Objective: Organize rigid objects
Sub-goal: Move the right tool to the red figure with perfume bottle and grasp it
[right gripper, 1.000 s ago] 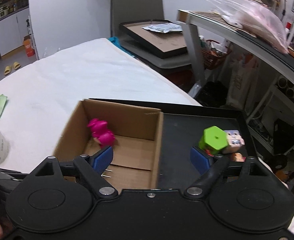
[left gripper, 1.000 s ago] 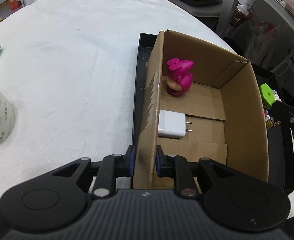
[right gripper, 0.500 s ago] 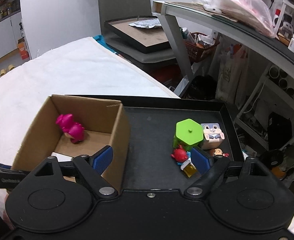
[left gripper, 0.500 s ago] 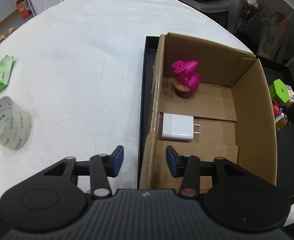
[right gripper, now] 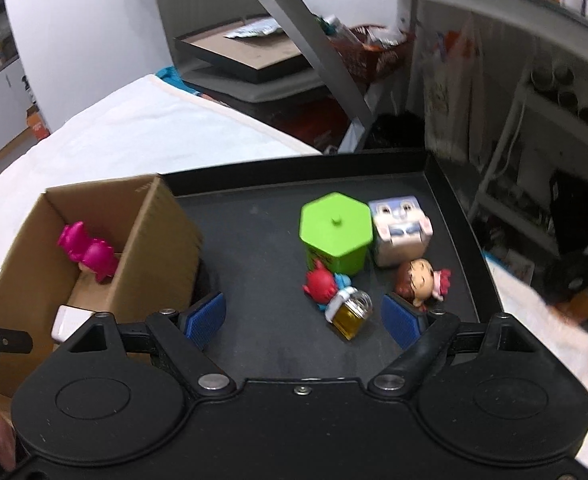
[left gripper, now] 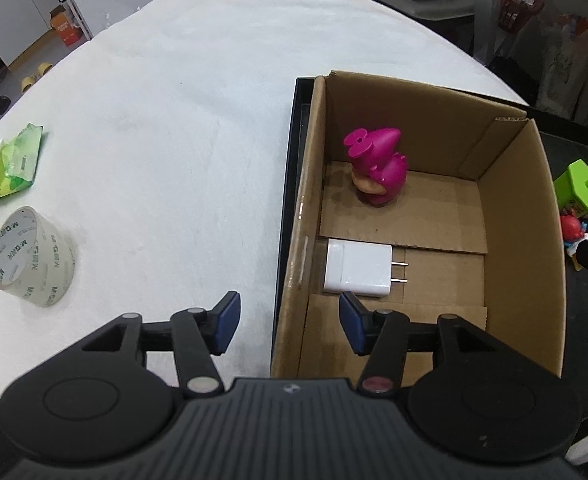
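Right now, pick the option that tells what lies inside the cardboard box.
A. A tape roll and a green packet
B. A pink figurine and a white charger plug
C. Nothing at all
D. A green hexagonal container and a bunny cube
B: the left wrist view shows the pink figurine standing and the white charger plug lying flat on the floor of the cardboard box.

My left tongs (left gripper: 287, 322) and right tongs (right gripper: 304, 316) are black with blue pads. The cardboard box (left gripper: 514, 208) is plain brown, holding a magenta figurine (left gripper: 378, 170) and a white charger (left gripper: 356, 268). The tray (right gripper: 253, 216) is black. On it sit a lime-green hexagonal box (right gripper: 336, 232), a grey-white bunny cube (right gripper: 400, 234), a red toy (right gripper: 322, 286) and an amber bottle (right gripper: 350, 314). The desk (left gripper: 181, 120) is covered in white.
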